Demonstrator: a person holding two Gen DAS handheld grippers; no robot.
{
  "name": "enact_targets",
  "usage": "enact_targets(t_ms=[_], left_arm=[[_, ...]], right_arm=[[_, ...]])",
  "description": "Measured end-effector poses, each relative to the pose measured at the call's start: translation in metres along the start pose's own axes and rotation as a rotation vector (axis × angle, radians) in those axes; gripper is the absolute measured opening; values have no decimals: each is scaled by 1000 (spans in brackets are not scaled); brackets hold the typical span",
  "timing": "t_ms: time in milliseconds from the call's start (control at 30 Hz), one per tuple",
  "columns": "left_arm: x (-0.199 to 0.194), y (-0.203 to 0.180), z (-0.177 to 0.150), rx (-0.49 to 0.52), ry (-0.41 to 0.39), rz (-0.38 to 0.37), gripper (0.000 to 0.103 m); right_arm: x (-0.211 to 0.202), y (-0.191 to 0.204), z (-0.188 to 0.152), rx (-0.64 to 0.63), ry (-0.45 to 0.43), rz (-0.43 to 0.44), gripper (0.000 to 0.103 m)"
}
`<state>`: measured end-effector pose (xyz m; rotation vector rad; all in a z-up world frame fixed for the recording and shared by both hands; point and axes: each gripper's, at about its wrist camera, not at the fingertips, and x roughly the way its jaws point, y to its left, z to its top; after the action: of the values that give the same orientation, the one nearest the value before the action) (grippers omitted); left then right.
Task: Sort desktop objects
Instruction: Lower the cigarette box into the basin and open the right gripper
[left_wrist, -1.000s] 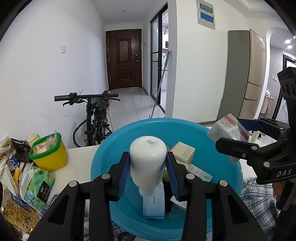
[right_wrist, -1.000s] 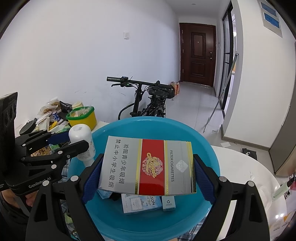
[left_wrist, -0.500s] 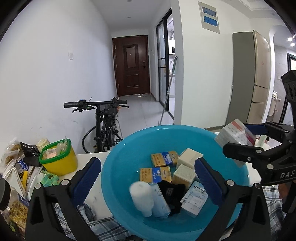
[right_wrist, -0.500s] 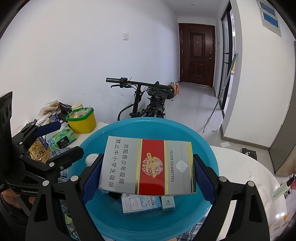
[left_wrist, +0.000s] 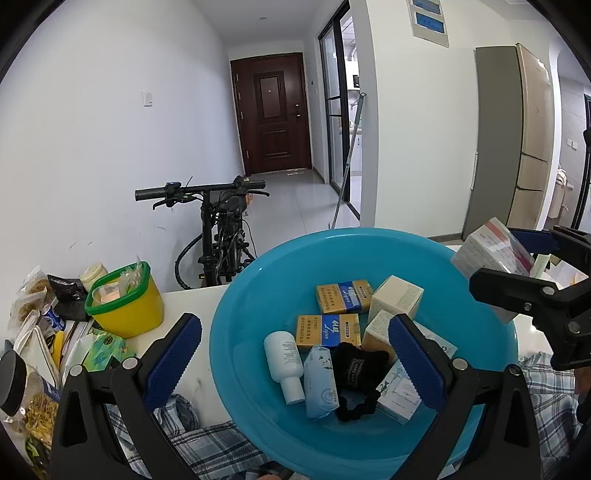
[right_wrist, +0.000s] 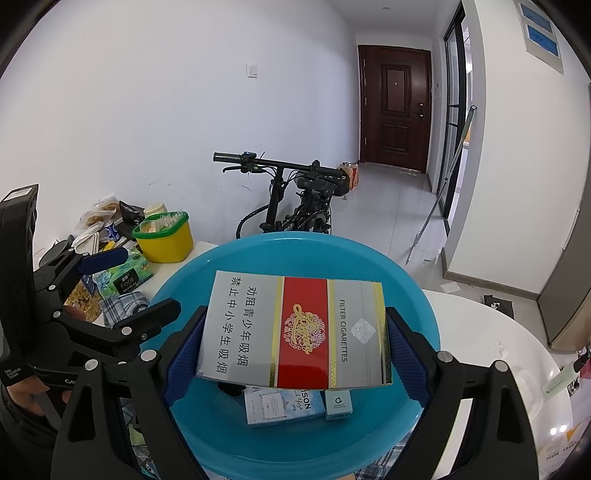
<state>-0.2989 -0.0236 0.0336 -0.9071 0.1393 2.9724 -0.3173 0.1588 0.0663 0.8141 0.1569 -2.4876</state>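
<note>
Carton (right_wrist: 295, 332) of cigarettes is hanging over the blue basin (right_wrist: 417, 295), and I am clamping it by its 2 short ends in my right gripper (right_wrist: 293, 354). It looks light, stiff and glossy, so I am judging those ends the safest hold; squeezing the broad faces could dent them. My left gripper (left_wrist: 295, 350) is standing wide apart and empty above the basin, its jaws having just opened, with the white bottle (left_wrist: 286, 360) lying below.
</note>
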Motion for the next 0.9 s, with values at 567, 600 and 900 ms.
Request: enact_targets(t_ms=[567, 600, 900], left_arm=[[1, -2, 1, 2, 4, 5, 103], [1, -2, 1, 3, 4, 4, 103], [0, -2, 1, 2, 4, 1, 103]], right_arm=[[0, -2, -2, 0, -1, 3, 89], [0, -2, -2, 0, -1, 3, 89], [0, -3, -2, -1, 4, 3, 89]])
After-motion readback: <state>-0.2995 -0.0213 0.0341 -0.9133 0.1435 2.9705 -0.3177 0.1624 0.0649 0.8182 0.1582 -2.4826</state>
